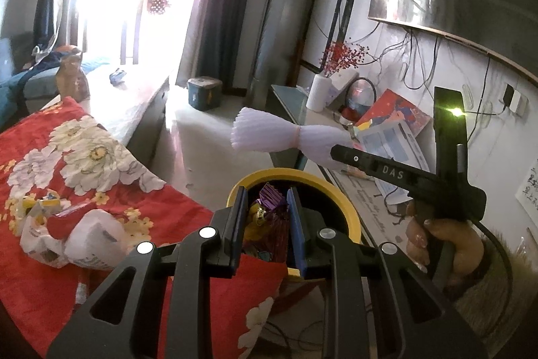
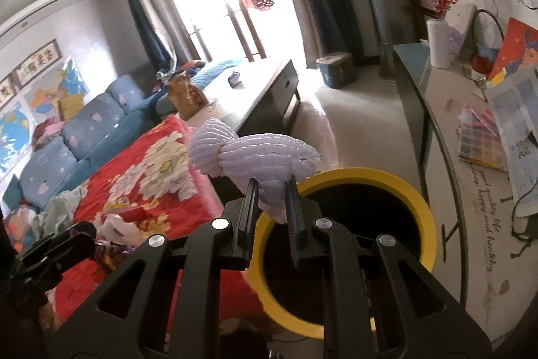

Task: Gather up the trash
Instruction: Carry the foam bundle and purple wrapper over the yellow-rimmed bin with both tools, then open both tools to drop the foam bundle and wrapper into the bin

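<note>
My left gripper (image 1: 265, 207) is shut on a purple and yellow foil wrapper (image 1: 269, 217), held over the near rim of a yellow-rimmed bin (image 1: 346, 207) with a dark inside. My right gripper (image 2: 272, 197) is shut on a white foam fruit net (image 2: 255, 153), pinched at its lower end and held above the bin's (image 2: 417, 201) left rim. In the left wrist view the foam net (image 1: 285, 133) sticks out of the right gripper (image 1: 339, 152), above the bin. More crumpled white and red trash (image 1: 67, 238) lies on the red flowered cloth (image 1: 101, 157).
A person's hand (image 1: 437, 234) holds the right gripper's handle. A side table (image 2: 470, 177) with papers, a paper roll (image 2: 438, 42) and a red-berry vase stands right of the bin. A blue sofa (image 2: 87, 130) and a long low table (image 2: 255, 83) lie beyond the cloth.
</note>
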